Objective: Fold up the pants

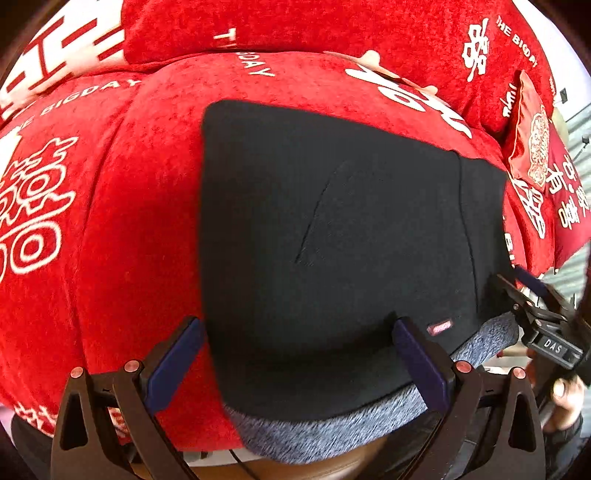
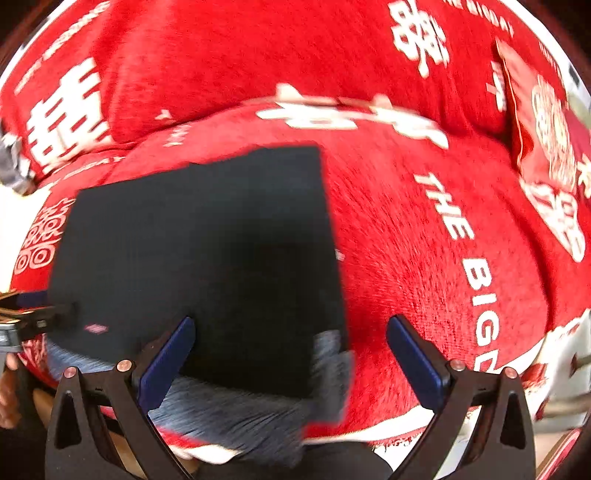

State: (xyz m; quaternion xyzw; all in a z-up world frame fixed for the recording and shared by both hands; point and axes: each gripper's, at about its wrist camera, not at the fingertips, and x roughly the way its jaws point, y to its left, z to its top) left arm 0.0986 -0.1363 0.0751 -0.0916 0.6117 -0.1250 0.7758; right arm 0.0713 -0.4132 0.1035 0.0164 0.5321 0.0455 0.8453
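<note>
The black pants lie folded into a rough rectangle on the red blanket, with a grey-blue waistband along the near edge and a small red label. My left gripper is open and empty, its jaws straddling the near left part of the pants. My right gripper is open and empty over the pants' near right corner; the view is motion-blurred. The right gripper also shows at the right edge of the left wrist view. The pants show in the right wrist view.
The red blanket with white characters and "THE BIG DAY" lettering covers a sofa seat and backrest. A red cushion stands at the far right. The blanket's near edge drops off just behind the waistband.
</note>
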